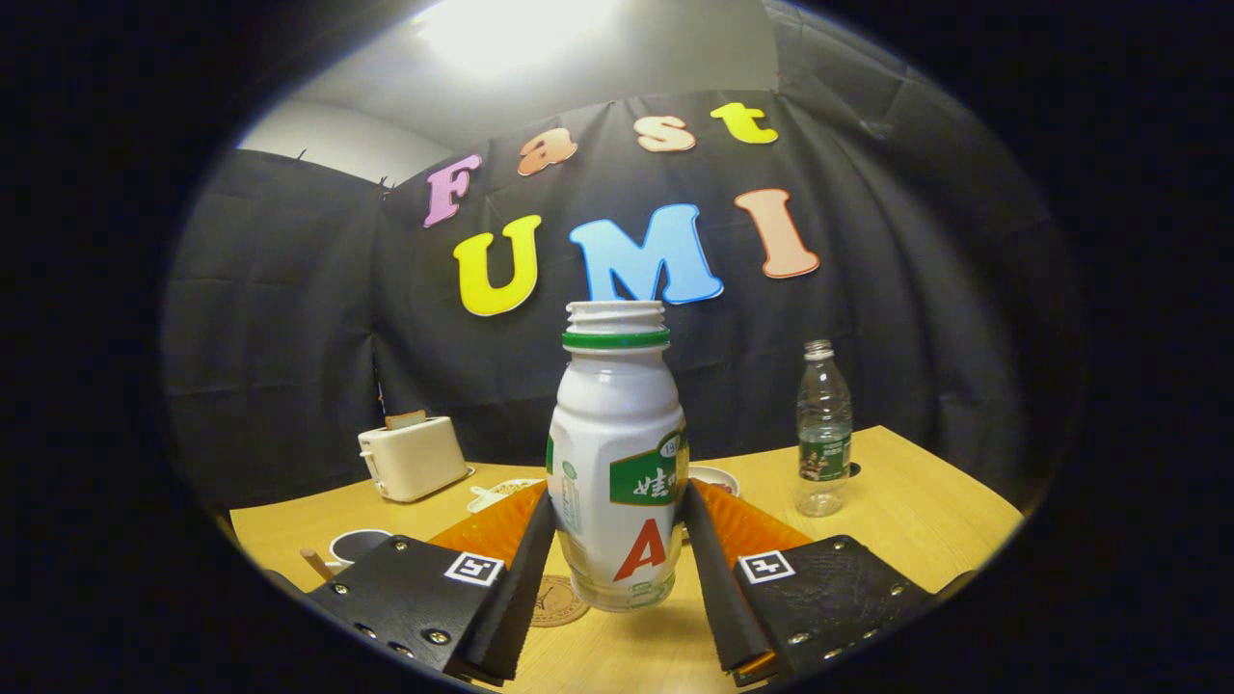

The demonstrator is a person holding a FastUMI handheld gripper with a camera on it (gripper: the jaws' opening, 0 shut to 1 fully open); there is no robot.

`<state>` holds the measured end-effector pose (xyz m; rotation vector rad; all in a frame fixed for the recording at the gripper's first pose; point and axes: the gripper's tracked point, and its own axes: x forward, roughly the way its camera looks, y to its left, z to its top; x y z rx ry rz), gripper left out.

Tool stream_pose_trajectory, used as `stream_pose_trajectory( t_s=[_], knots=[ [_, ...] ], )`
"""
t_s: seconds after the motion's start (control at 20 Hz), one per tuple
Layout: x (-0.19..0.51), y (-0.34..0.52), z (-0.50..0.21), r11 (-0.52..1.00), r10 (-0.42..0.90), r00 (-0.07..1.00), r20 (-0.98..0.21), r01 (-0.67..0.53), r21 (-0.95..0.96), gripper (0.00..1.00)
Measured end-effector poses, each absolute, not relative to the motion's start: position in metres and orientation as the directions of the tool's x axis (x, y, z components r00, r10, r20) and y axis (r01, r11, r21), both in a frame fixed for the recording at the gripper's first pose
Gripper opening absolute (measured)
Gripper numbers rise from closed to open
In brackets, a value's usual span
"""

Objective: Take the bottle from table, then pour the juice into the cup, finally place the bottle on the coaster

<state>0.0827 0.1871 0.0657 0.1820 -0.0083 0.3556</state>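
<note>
One white bottle (618, 463) uncapped, upright, clamped between both gripper (617, 569) fingers, apparently just above the table (906, 520), coaster (559, 600) beside its base, one cup (355, 547) at near-left edge, contents unclear, one clear bottle (823, 429) far right, one toaster (413, 457).

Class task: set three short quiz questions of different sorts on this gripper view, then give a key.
1. True or false: the white bottle has its cap on.
2. What lies on the table beside the bottle's base? A) round coaster B) spoon
3. What stands at the table's far end, near the wall?

Key: 1 false, its mouth is open. 2 A. 3 a toaster. The gripper is shut on the white bottle.
</note>
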Motion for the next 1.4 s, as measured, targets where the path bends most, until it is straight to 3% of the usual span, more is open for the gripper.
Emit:
stream_pose_trajectory(
  t_s=[0.55, 0.7, 1.0, 1.4],
  knots=[
    [0.100, 0.274, 0.005, 0.897, 0.439, 0.890, -0.123, -0.426, 0.116, 0.74],
    [0.099, 0.274, 0.007, 0.900, 0.434, 0.894, -0.109, -0.423, 0.109, 0.74],
    [0.093, 0.275, 0.015, 0.897, 0.441, 0.894, -0.082, -0.435, 0.075, 0.86],
    [0.076, 0.245, 0.065, 0.911, 0.407, 0.913, 0.040, -0.409, 0.059, 0.86]
  ],
)
